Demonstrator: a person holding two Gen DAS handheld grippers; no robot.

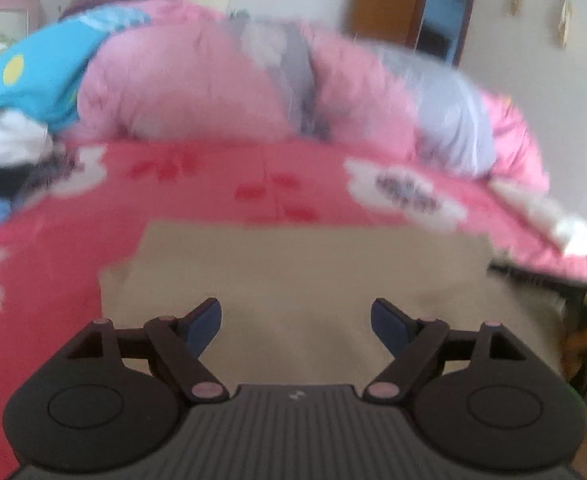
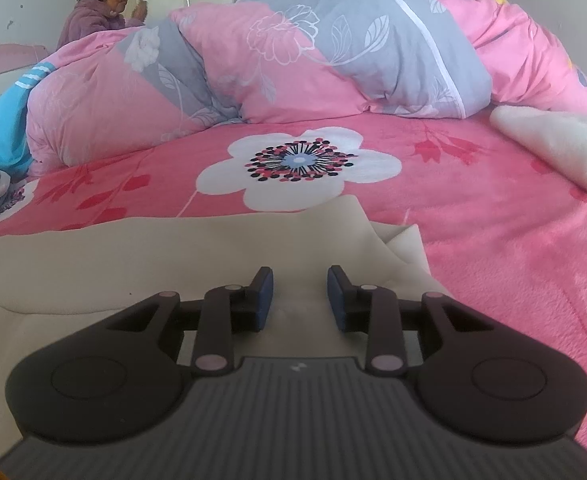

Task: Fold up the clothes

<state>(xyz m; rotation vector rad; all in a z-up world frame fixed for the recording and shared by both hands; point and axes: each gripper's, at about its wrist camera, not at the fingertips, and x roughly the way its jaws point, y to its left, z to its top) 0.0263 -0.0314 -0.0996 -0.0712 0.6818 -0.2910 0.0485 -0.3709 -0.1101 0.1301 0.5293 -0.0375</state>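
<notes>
The left tool (image 1: pixel 296 322) is held low and level over the beige garment (image 1: pixel 293 272), its fingers spread wide with nothing between them, and the cloth runs ahead of it and beneath it on the pink flowered bed cover (image 1: pixel 221 184); this view is blurred. The right tool (image 2: pixel 300 294) sits low over the same beige garment (image 2: pixel 133 256), fingers parted by a narrower gap and holding nothing, with a folded flap of the cloth just ahead and the rumpled quilt (image 2: pixel 293 60) well beyond.
</notes>
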